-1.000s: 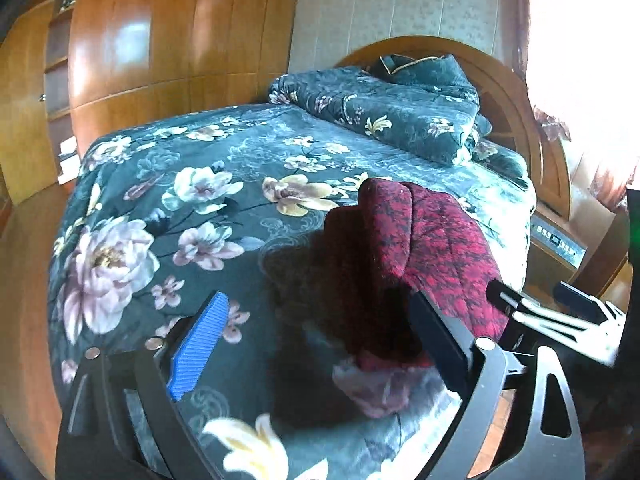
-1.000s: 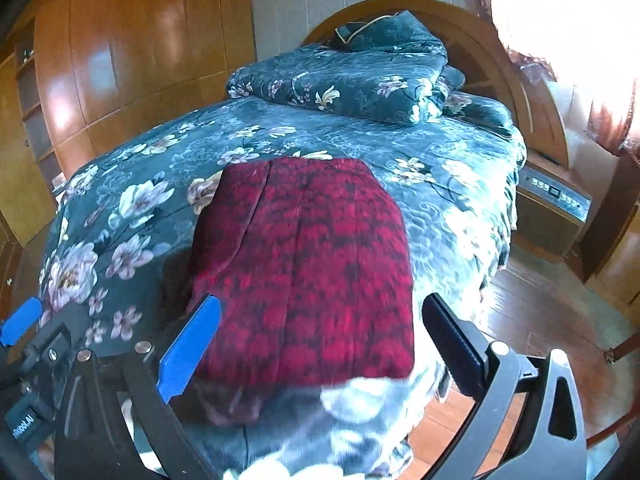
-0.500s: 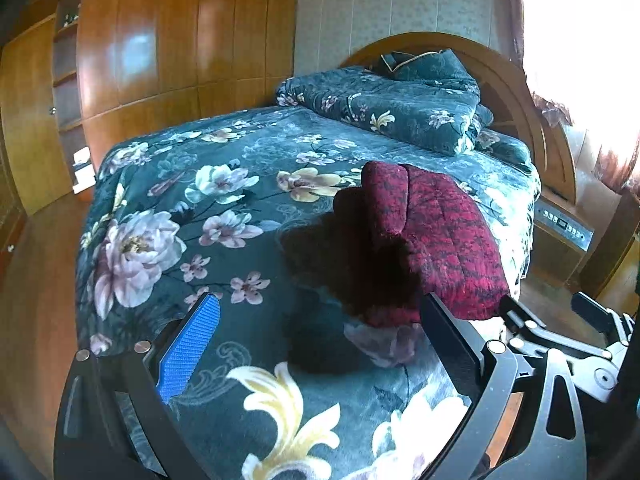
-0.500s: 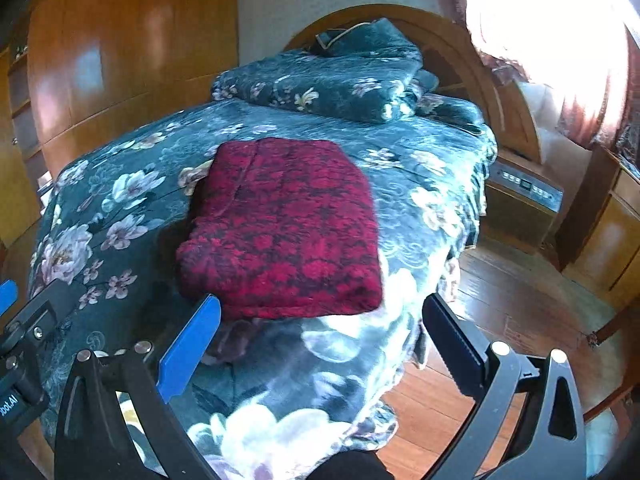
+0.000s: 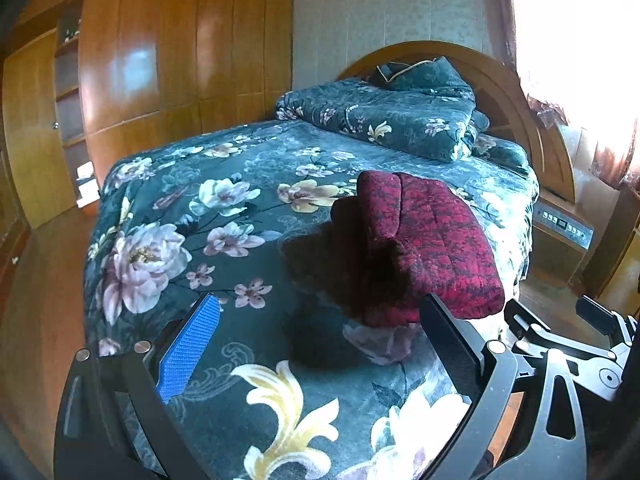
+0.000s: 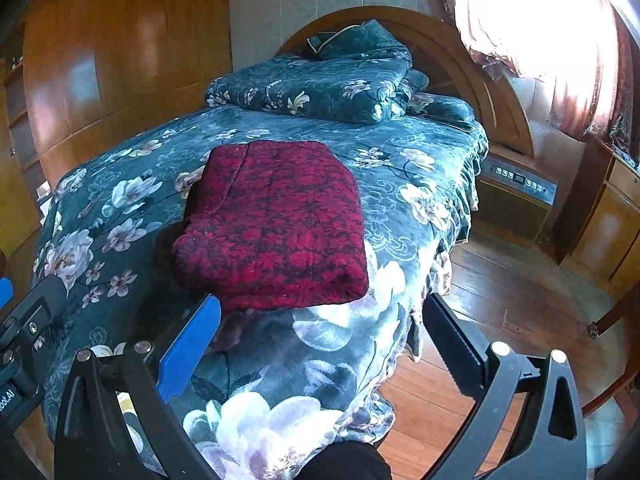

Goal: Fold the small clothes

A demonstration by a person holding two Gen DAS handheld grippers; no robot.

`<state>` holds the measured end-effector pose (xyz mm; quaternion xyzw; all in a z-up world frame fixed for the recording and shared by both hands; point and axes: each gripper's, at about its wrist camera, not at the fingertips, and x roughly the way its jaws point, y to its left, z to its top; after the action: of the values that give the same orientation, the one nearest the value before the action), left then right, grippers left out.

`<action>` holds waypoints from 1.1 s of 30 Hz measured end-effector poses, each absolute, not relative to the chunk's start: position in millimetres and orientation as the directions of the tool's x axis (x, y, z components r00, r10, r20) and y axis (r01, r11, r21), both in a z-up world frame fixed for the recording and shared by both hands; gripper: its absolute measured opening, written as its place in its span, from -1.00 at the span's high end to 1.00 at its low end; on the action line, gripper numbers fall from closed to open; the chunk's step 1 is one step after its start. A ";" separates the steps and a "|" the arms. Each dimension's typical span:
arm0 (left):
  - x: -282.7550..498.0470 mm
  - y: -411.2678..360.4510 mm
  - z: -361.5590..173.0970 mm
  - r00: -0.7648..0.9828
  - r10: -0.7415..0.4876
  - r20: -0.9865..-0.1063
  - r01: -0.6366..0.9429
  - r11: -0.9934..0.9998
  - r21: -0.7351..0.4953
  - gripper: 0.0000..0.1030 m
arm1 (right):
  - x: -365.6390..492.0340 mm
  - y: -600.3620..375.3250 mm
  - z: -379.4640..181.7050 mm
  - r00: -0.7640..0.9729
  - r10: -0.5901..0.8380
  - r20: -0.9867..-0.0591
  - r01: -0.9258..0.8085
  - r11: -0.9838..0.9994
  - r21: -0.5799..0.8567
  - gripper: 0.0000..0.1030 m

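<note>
Well apart, the jaws of the left gripper (image 5: 316, 344) hold nothing, poised over the near end of the floral bedspread (image 5: 224, 216). Likewise the right gripper (image 6: 320, 340) gapes wide and grips nothing. Just beyond both lies the folded red quilted garment (image 6: 276, 220), flat on the bedspread near the bed's right edge. Farther back a folded floral quilt (image 6: 320, 84) sits against the arched wooden headboard (image 6: 460, 60).

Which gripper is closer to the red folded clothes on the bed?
Right, probably. The right gripper hangs open just in front of the red folded garment, facing its near edge. The left gripper is open too, off to the garment's left side.
</note>
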<state>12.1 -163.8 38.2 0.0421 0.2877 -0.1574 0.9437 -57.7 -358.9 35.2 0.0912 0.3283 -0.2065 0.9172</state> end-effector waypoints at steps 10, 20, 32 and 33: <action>12.9 -161.6 37.0 0.791 -0.257 -0.555 0.302 0.953 -0.011 -0.93 | -54.7 -353.6 33.6 0.701 -0.320 -0.637 0.430 0.902 0.021 -0.96; 16.5 -156.4 31.0 0.785 -0.244 -0.569 0.282 0.959 -0.023 -0.93 | -52.4 -344.3 35.9 0.711 -0.321 -0.626 0.408 0.913 -0.006 -0.96; 14.8 -159.4 29.4 0.785 -0.242 -0.571 0.281 0.959 -0.020 -0.93 | -50.5 -347.7 31.5 0.708 -0.313 -0.633 0.408 0.913 0.005 -0.96; 15.2 -159.3 29.4 0.785 -0.241 -0.571 0.282 0.959 -0.017 -0.93 | -50.6 -347.4 31.7 0.709 -0.313 -0.632 0.408 0.913 0.005 -0.96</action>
<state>15.2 -159.3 29.4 0.0343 0.2972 -0.1384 0.9441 -50.6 -347.4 31.7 0.0721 0.3277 -0.1956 0.9215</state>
